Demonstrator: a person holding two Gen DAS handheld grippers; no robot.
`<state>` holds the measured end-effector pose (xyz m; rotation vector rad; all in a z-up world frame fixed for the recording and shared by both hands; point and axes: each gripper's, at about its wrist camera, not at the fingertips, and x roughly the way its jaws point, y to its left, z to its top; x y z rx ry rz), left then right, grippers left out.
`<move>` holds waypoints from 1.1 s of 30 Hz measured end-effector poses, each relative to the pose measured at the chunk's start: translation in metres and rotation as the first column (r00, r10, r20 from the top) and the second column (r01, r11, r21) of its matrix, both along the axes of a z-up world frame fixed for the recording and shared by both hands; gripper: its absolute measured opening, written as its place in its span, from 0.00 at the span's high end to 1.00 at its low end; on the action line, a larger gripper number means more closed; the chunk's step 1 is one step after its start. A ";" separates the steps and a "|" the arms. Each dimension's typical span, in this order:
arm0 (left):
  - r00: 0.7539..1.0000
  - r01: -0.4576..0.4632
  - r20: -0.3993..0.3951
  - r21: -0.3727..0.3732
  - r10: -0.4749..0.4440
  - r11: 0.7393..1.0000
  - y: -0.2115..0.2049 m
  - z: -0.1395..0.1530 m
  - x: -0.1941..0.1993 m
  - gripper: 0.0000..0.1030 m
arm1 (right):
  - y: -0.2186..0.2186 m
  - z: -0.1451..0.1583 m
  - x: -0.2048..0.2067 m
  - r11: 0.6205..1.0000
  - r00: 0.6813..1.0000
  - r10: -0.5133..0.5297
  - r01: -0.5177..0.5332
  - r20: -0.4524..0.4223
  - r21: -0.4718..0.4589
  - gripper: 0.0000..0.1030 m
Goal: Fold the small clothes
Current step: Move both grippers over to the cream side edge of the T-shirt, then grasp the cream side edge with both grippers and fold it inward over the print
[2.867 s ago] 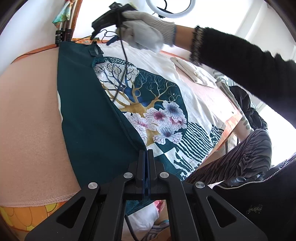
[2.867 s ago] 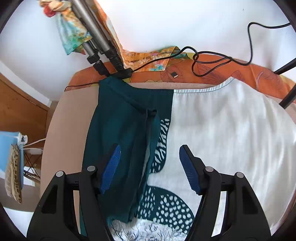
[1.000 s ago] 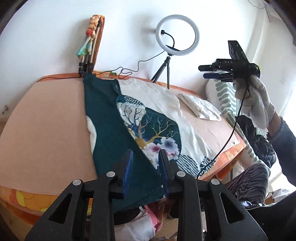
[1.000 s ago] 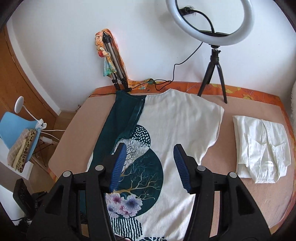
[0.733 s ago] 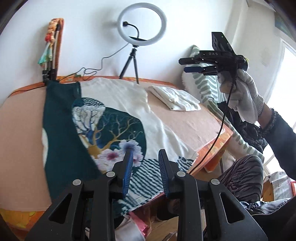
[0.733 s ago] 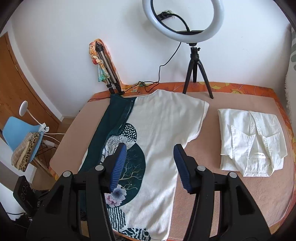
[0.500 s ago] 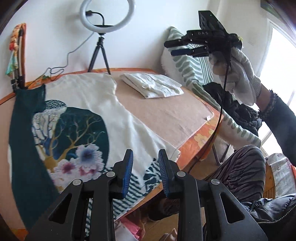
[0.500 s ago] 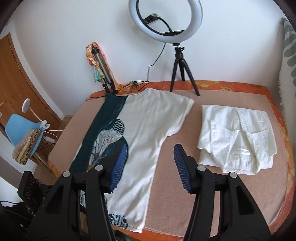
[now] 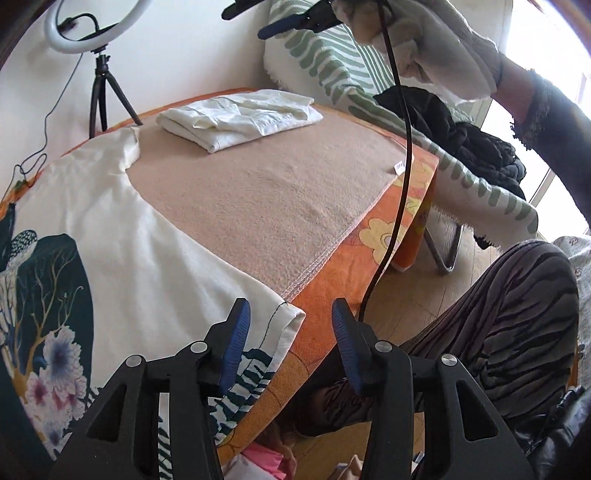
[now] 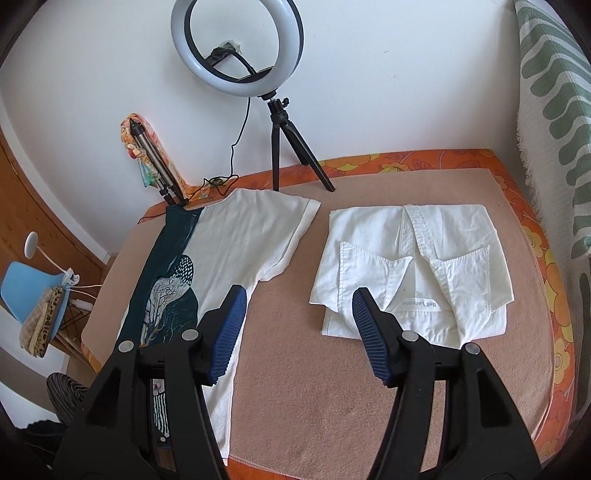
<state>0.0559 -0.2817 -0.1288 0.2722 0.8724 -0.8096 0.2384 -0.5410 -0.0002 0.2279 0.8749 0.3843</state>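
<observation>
A white T-shirt (image 9: 110,229) with a teal tree-and-flower print lies flat on the blanket-covered table (image 9: 266,192), its left side folded over. My left gripper (image 9: 290,336) hovers above the shirt's right hem corner at the table's front edge. Its jaws are opening and the pads touch nothing. In the right wrist view the T-shirt (image 10: 236,236) lies left of a folded white shirt (image 10: 413,266). My right gripper (image 10: 299,328) hangs over the bare blanket between them, its jaws opening and empty. It also shows as the right gripper (image 9: 295,18) in a gloved hand (image 9: 424,44).
A ring light on a tripod (image 10: 236,48) stands at the table's back edge, with cables beside it. A green-striped cushion (image 9: 332,62) and a dark clothes pile (image 9: 461,136) sit to the right. A black cable (image 9: 402,147) hangs past the front corner, near the person's striped trouser leg (image 9: 498,314).
Both grippers swung right: the left from the teal folded side to the shirt's right hem corner, the right to the gap beside the white shirt. Both jaws have widened.
</observation>
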 end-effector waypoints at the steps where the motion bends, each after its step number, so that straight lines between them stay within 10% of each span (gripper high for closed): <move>1: 1.000 -0.001 0.003 0.015 0.001 1.000 -0.001 -0.002 0.001 0.57 | 0.000 -0.002 0.004 1.000 1.000 0.001 -0.001 -0.002 0.003 0.39; 8: 0.999 0.009 0.046 0.097 -0.014 0.995 -0.011 -0.013 0.000 0.60 | 0.008 -0.011 0.028 1.000 1.000 0.019 -0.019 -0.010 0.018 0.39; 12: 0.996 0.017 0.083 0.090 -0.025 0.996 -0.014 -0.013 0.003 0.90 | 0.015 -0.016 0.042 1.000 1.000 0.018 -0.018 -0.023 0.015 0.39; 22: 0.994 -0.102 -0.052 -0.190 0.094 0.976 0.029 0.016 0.023 0.96 | 0.048 -0.041 0.110 0.993 0.994 0.021 -0.008 -0.107 0.114 0.39; 33: 0.984 -0.174 -0.079 -0.279 0.158 0.944 0.064 0.033 0.028 0.96 | 0.118 -0.110 0.179 0.999 0.956 -0.001 0.012 -0.294 0.036 0.39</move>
